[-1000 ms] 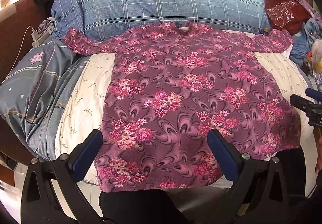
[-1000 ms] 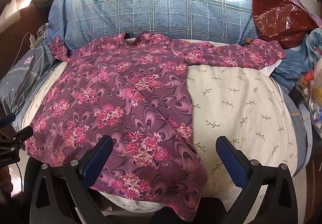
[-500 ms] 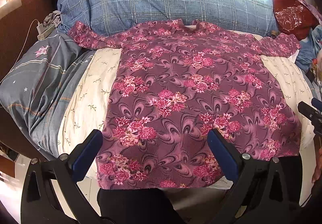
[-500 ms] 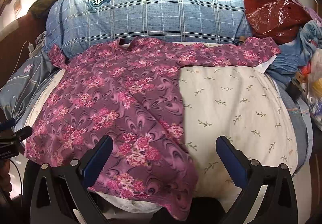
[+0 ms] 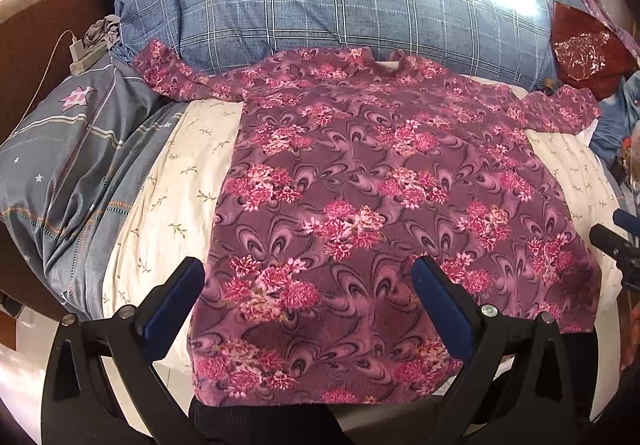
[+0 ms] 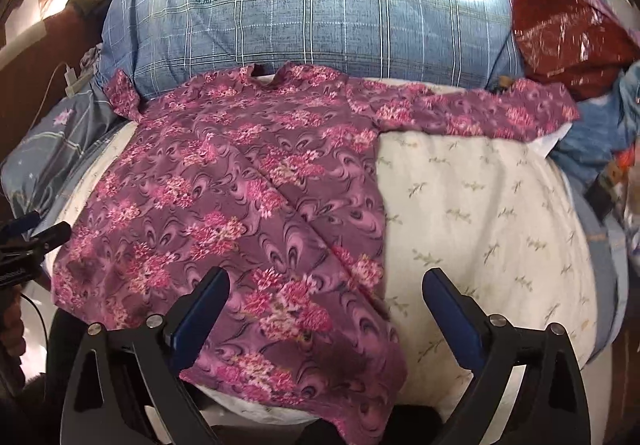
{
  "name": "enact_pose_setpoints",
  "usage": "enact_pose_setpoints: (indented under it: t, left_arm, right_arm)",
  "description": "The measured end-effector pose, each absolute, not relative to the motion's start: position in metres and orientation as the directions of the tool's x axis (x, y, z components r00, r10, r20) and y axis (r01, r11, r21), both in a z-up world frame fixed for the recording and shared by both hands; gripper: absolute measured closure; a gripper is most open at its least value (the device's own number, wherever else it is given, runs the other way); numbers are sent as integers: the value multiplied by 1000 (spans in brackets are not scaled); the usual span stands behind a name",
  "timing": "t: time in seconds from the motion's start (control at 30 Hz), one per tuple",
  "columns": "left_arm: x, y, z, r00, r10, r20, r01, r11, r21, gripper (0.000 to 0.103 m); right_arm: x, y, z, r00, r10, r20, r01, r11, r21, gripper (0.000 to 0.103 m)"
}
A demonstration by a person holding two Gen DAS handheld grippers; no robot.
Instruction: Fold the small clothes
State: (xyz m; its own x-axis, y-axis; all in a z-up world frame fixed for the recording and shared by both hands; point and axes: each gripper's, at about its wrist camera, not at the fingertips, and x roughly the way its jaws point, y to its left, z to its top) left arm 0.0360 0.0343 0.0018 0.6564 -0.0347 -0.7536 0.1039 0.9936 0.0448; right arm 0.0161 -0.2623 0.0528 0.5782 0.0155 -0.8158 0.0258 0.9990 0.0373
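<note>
Left wrist view: the left gripper (image 5: 306,297) hangs wide open and empty over the near hem of the floral shirt (image 5: 384,197).
Right gripper (image 6: 326,305): equally wide open, holding nothing, straddling the shirt's right hem corner.
Shirt position: spread flat on the cream sheet (image 6: 480,213), hem nearest both grippers, collar farthest, long axis running away from them.
Nearer hand: each sits just above its own side of the hem; neither looks clearly closer.
Sleeves: stretched sideways from the shirt's far end, the right sleeve (image 6: 492,113) free on the sheet.
Beyond the collar: blue plaid pillow (image 5: 340,1), touching the left sleeve.
Left of the shirt: grey quilt (image 5: 76,161).
Far right of the shirt: red plastic bag (image 6: 560,37).
Obstacles: nothing lies on the shirt itself.
</note>
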Motion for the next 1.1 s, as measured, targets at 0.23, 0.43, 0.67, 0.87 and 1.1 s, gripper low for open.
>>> enact_pose_setpoints:
  t: [0.23, 0.43, 0.67, 0.87, 1.1]
  left_arm:
    - [41, 41, -3, 646, -63, -761, 123, 992, 22, 0]
    - [47, 54, -2, 658, -33, -752, 100, 994, 44, 0]
    - [63, 94, 1, 635, -3, -773, 25, 1000, 17, 0]
    - [78, 128, -1, 625, 80, -777, -56, 997, 57, 0]
    - [106, 142, -23, 518, 33, -855, -62, 998, 1, 0]
  right_arm:
    - [26, -267, 51, 557, -7, -831, 62, 998, 34, 5]
    - [27, -276, 48, 530, 21, -847, 87, 993, 79, 4]
    - [24, -301, 47, 532, 3, -847, 173, 979, 112, 4]
    - [28, -330, 36, 533, 13, -846, 233, 959, 161, 5]
    - [59, -330, 11, 509, 128, -851, 201, 944, 262, 13]
